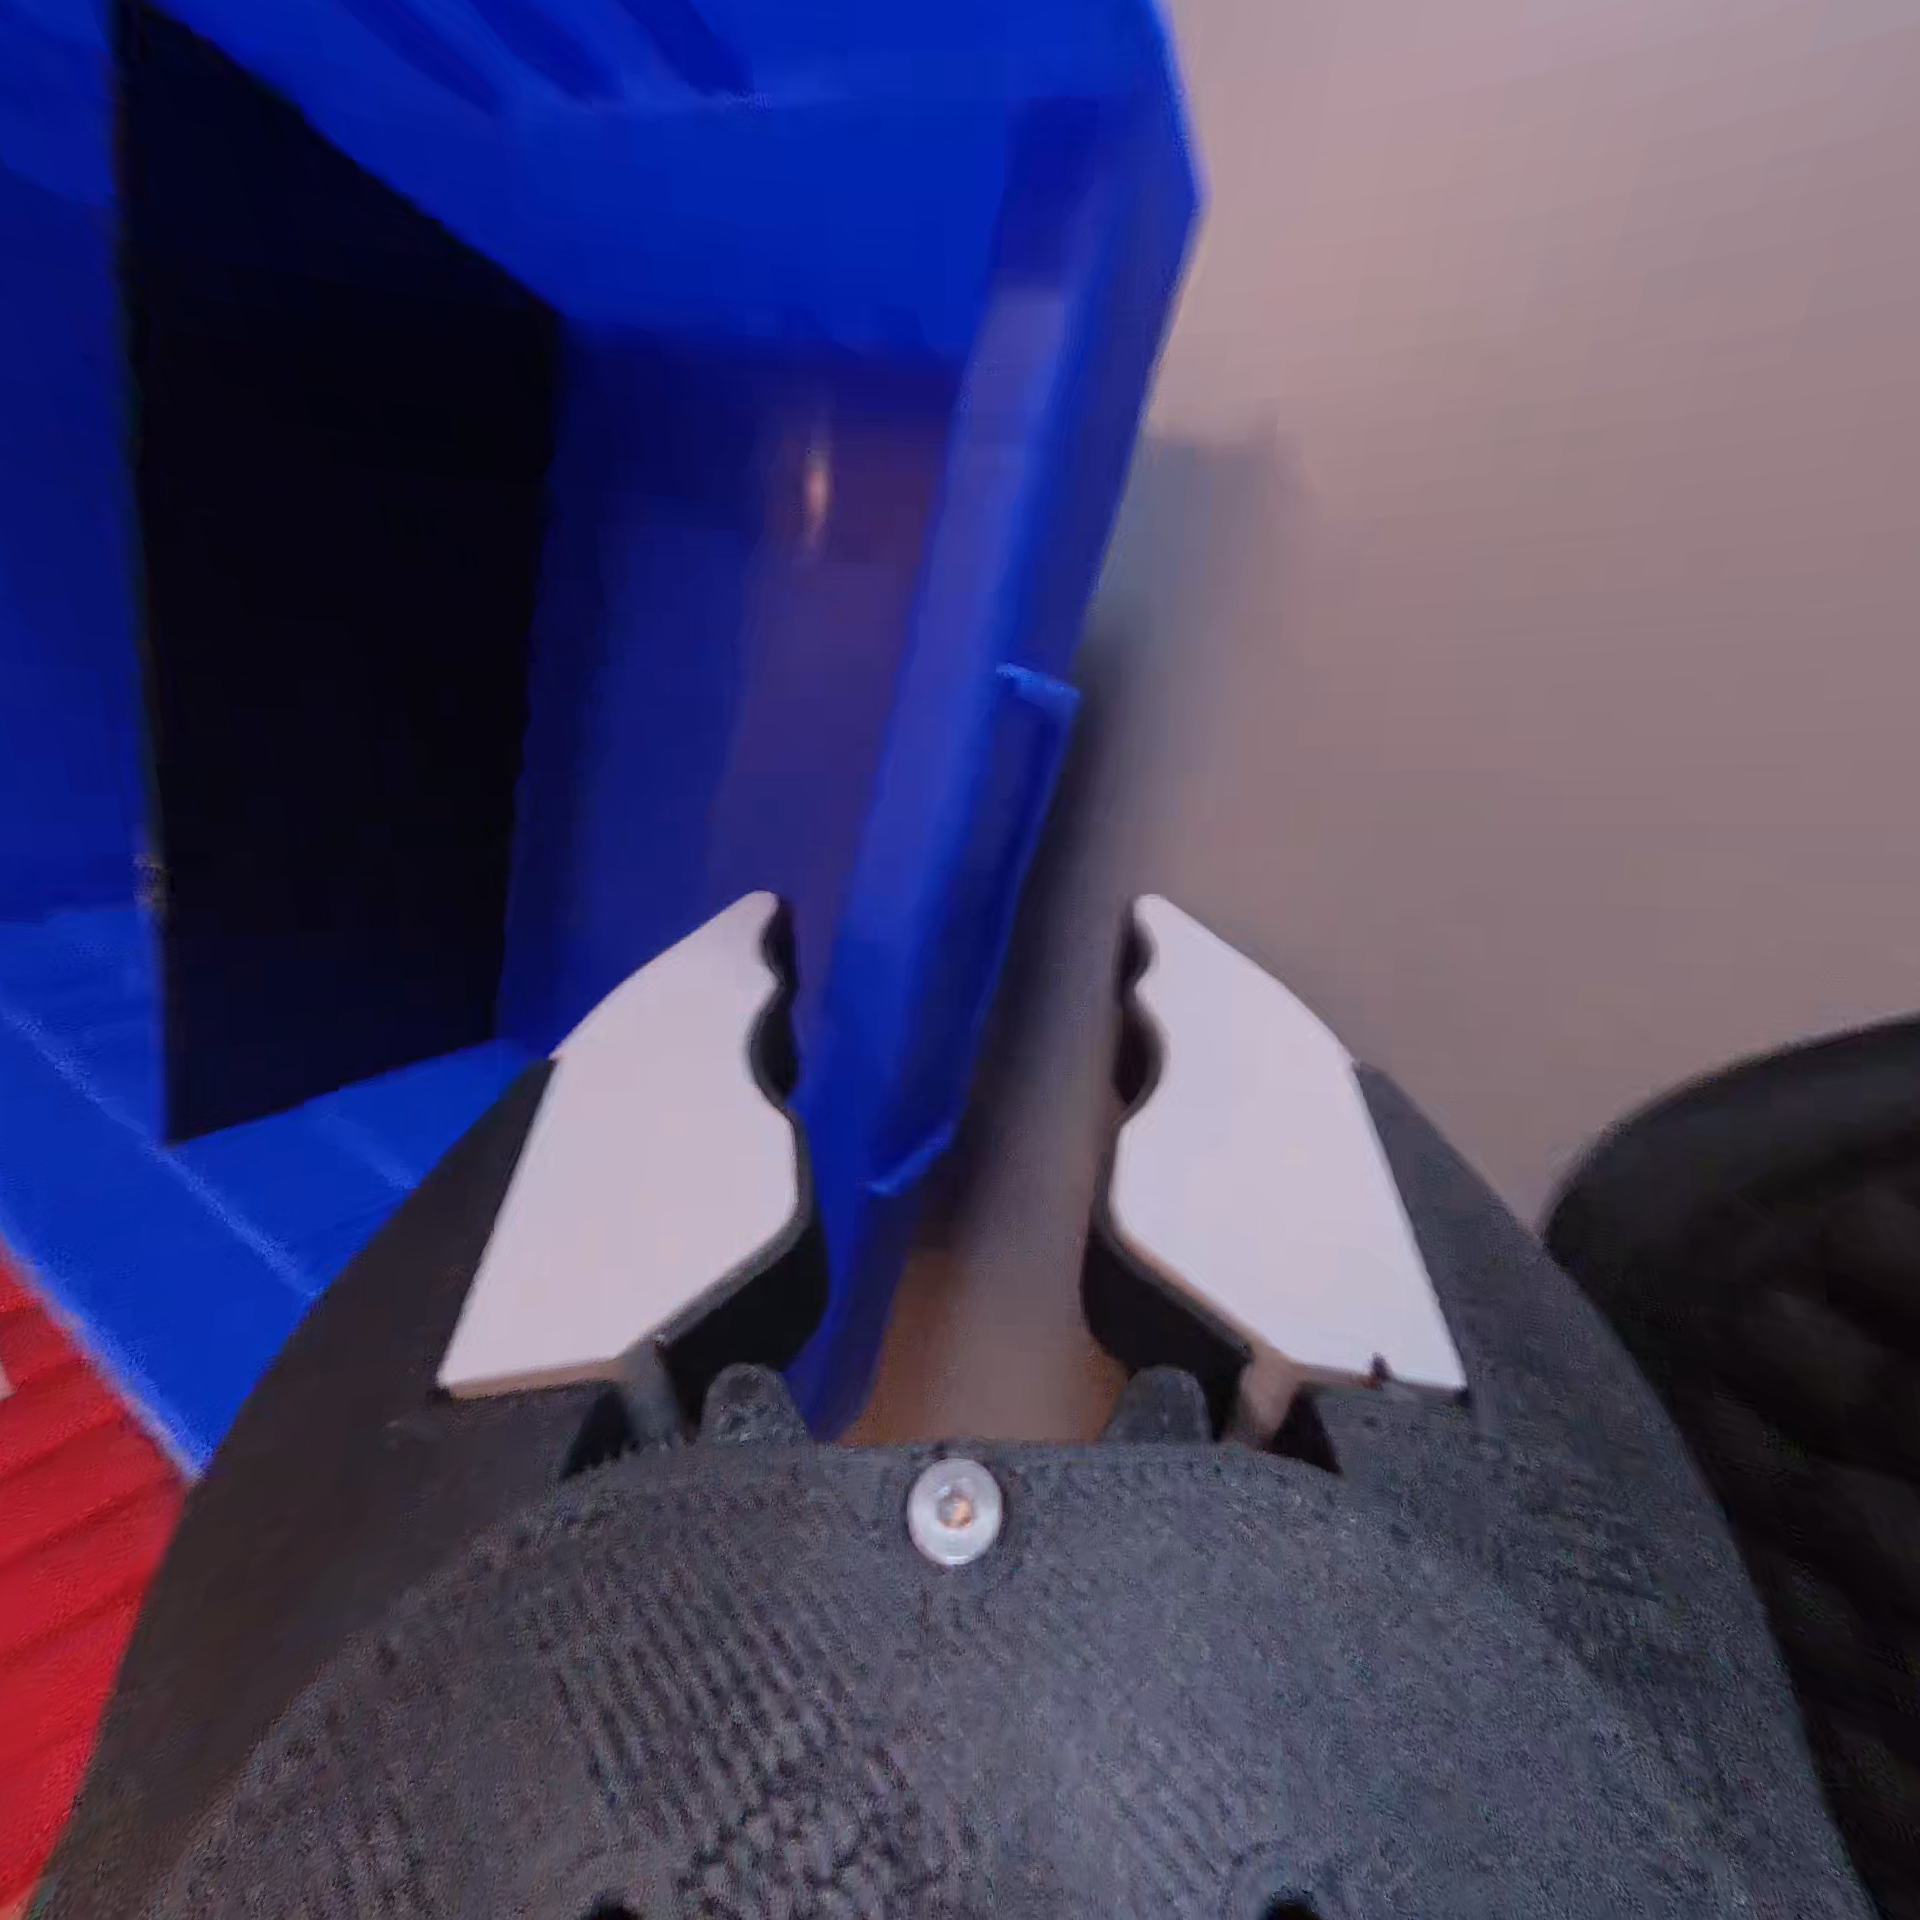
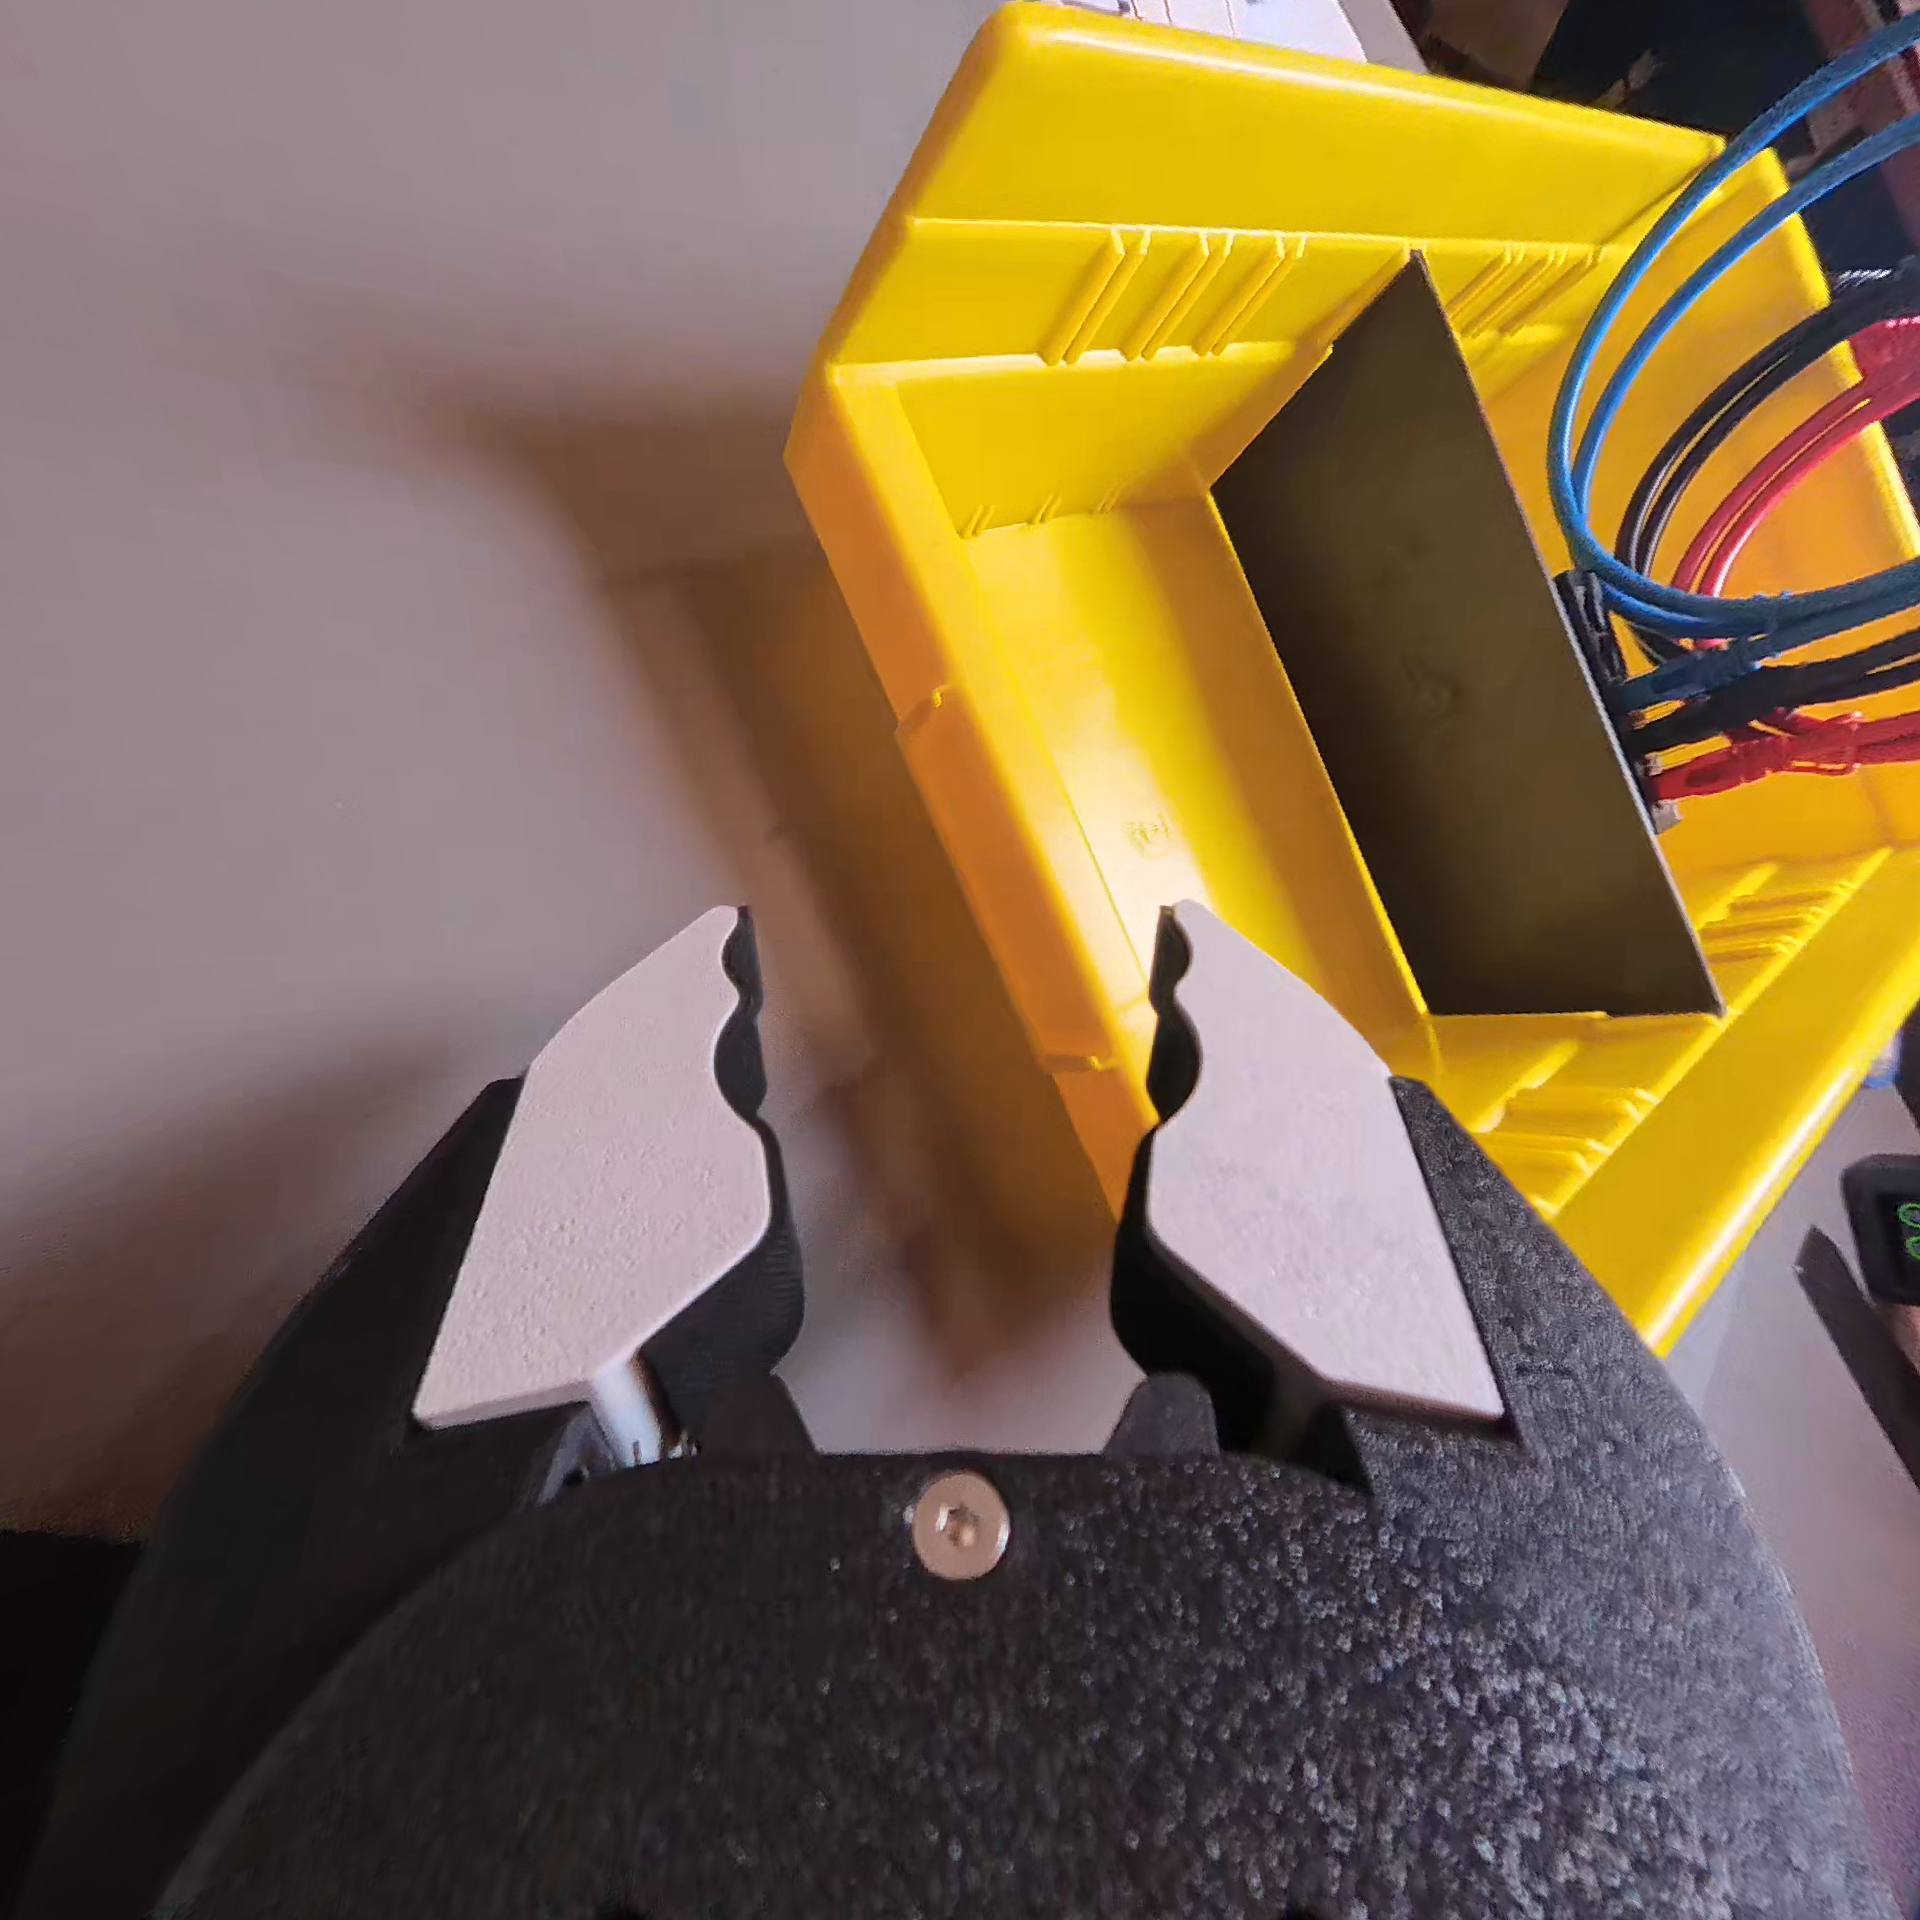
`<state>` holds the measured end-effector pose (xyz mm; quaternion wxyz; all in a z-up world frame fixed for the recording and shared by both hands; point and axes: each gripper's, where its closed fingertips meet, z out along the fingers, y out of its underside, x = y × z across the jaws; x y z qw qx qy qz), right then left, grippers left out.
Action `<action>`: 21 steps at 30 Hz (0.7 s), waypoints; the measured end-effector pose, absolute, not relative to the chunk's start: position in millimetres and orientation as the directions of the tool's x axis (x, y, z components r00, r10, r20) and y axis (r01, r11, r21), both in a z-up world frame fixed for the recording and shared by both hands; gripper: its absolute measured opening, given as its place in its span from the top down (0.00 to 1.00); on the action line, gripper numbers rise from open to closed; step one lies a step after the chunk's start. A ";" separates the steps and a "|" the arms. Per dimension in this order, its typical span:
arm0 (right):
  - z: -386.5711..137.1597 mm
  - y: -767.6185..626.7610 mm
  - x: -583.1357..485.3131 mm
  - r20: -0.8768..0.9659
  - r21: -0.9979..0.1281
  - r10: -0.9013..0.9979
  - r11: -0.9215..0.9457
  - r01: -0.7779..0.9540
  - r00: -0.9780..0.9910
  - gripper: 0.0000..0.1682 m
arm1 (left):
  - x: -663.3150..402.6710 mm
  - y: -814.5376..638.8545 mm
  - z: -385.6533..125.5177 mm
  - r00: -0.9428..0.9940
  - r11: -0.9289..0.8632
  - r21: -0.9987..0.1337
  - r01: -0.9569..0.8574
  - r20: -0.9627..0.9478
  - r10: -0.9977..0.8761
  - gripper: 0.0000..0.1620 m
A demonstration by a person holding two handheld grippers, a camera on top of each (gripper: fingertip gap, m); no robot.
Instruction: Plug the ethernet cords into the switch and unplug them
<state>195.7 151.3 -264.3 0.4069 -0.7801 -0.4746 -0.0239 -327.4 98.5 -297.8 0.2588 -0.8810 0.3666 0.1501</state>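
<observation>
In the right wrist view a dark flat switch [image 2: 1455,665] stands on edge inside a yellow bin [image 2: 1039,436]. Blue cords [image 2: 1600,343], black cords [image 2: 1725,410] and red cords [image 2: 1766,499] loop out from the switch's right side, where their plugs sit in its ports. My right gripper [image 2: 954,914] is open and empty, its jaws standing on either side of the yellow bin's near left wall, well short of the switch. In the blurred left wrist view my left gripper [image 1: 956,914] is open and empty, with the right wall of a blue bin [image 1: 727,468] between its jaws.
The blue bin holds a dark divider [image 1: 332,582]. A red bin [image 1: 73,1455] lies at the lower left. A black rounded object [image 1: 1766,1351] is at the right edge. A small device with a green display [image 2: 1896,1236] sits right of the yellow bin. The pale table [image 2: 312,520] stretches left.
</observation>
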 end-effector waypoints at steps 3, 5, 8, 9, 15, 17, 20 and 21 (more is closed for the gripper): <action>-263.9 159.1 189.2 0.453 -0.570 0.728 -0.207 0.795 0.514 0.56 | -332.4 108.4 -299.8 0.543 -0.511 -0.238 -0.826 -0.581 -0.606 0.80; -259.9 163.3 186.9 0.483 -0.553 0.719 -0.193 0.810 0.501 0.56 | -306.9 109.4 -298.7 0.502 -0.438 -0.263 -0.859 -0.596 -0.627 0.82; -249.8 166.0 189.6 0.518 -0.552 0.691 -0.180 0.814 0.505 0.57 | -268.1 95.0 -298.4 0.460 -0.389 -0.254 -0.886 -0.592 -0.661 0.82; -247.2 164.7 190.9 0.514 -0.563 0.686 -0.183 0.806 0.515 0.57 | -251.8 89.5 -298.5 0.425 -0.339 -0.258 -0.905 -0.594 -0.683 0.82; -231.7 158.8 221.9 0.575 -0.588 0.568 -0.213 0.780 0.588 0.59 | -163.1 82.6 -298.2 0.254 -0.094 -0.293 -0.951 -0.576 -0.777 0.81; -216.3 160.9 241.0 0.581 -0.648 0.462 -0.236 0.724 0.670 0.60 | -141.0 95.1 -297.3 0.208 -0.030 -0.294 -0.955 -0.598 -0.774 0.80; -199.3 165.7 276.7 0.483 -0.778 0.305 -0.282 0.562 0.821 0.60 | -125.1 111.7 -281.2 0.265 -0.019 -0.370 -0.929 -0.630 -0.730 0.60; -200.4 167.8 289.8 0.439 -0.804 0.269 -0.309 0.508 0.858 0.59 | -116.7 107.0 -271.8 0.310 -0.011 -0.453 -0.892 -0.591 -0.745 0.61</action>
